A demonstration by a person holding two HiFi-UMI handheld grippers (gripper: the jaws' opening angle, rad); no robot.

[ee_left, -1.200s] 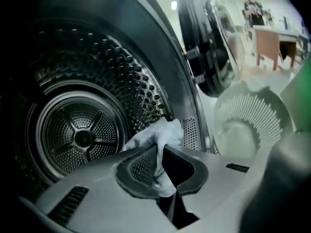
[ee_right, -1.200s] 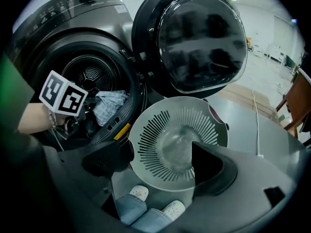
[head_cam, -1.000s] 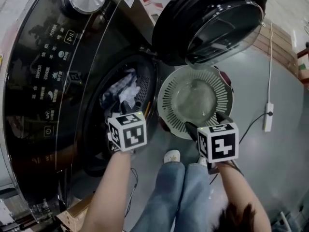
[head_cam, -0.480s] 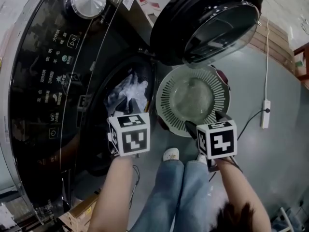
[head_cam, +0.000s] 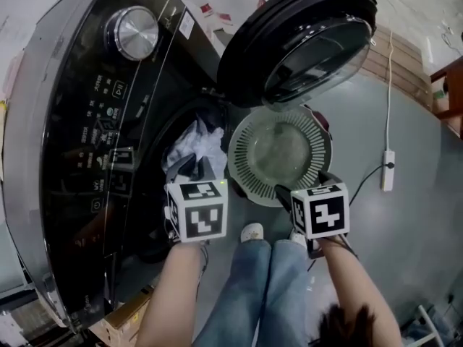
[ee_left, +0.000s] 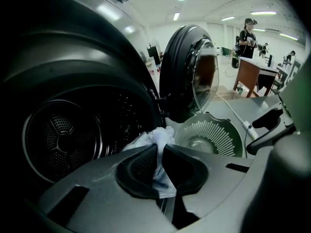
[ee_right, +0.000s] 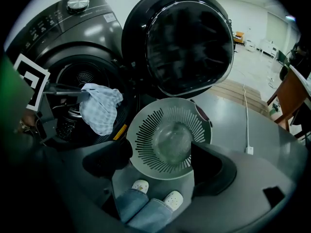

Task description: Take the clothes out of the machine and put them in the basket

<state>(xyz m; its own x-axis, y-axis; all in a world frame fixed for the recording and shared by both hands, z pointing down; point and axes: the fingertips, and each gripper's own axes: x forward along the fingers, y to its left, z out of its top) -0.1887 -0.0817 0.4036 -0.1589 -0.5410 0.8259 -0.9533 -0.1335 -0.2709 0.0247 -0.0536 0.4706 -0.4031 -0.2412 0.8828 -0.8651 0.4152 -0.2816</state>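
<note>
At the left of the head view stands the dark washing machine (head_cam: 79, 143), its round opening facing the middle of the frame. A pale checked garment (head_cam: 201, 137) hangs at the mouth of that opening, not yet clear of it. The left gripper (head_cam: 189, 170) has its jaws clenched on a bunched fold of this cloth, with only a narrow pinch of fabric between them. That thin hold is the main risk: I judge the fold could slip out if the hanging part drags on the drum's lip, and the garment would then fall back inside or onto the floor short of the target. Just right of the opening the empty slotted basket (head_cam: 242, 166) sits on the grey floor (head_cam: 412, 121), directly under the open door (head_cam: 304, 42). A high carry could therefore knock that door. Lower centre, the person's jeans (head_cam: 260, 280) and 2 white shoes stand touching the basket's near edge. The right gripper (head_cam: 300, 184) hovers over the basket's lower right rim, jaws spread wide and holding nothing. Further right a white power strip (head_cam: 388, 179) and its cable lie on the floor, a possible snag for feet. The room is a bright open hall with ceiling strip lights, desks and a distant person.
</note>
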